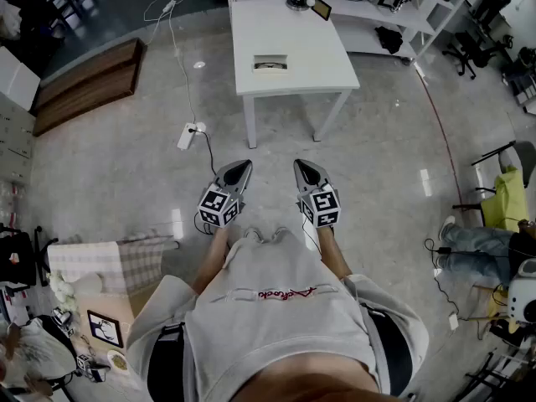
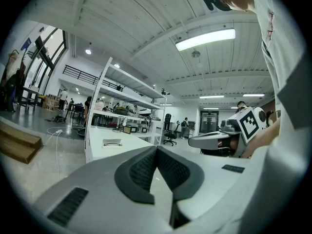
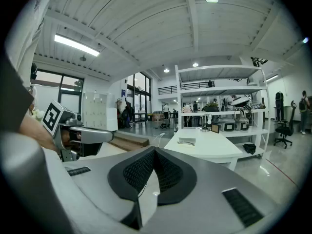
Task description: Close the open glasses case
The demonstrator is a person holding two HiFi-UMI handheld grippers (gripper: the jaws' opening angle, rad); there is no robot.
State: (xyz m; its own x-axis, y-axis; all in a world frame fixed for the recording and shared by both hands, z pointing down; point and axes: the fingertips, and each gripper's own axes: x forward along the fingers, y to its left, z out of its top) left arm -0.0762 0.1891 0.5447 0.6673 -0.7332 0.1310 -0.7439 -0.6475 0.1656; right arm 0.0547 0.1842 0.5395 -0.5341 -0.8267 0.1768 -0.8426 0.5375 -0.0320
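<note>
The open glasses case (image 1: 270, 64) lies alone on a white table (image 1: 318, 57) some way ahead of me; it shows small in the left gripper view (image 2: 112, 143) and the right gripper view (image 3: 185, 142). My left gripper (image 1: 242, 167) and right gripper (image 1: 301, 167) hang side by side close to my body, over the floor, well short of the table. Both point roughly level toward it. Each one's jaws meet at the tips with nothing between them: left gripper (image 2: 156, 149), right gripper (image 3: 154, 150). Each gripper view also catches the other gripper at its edge.
A power strip (image 1: 187, 136) with a cable lies on the floor near the table's left leg. A wooden platform (image 1: 88, 82) sits far left. A lamp and small gear (image 1: 301, 2) stand at the table's back. Shelving, office chairs and a seated person's legs (image 1: 465, 245) are to the right.
</note>
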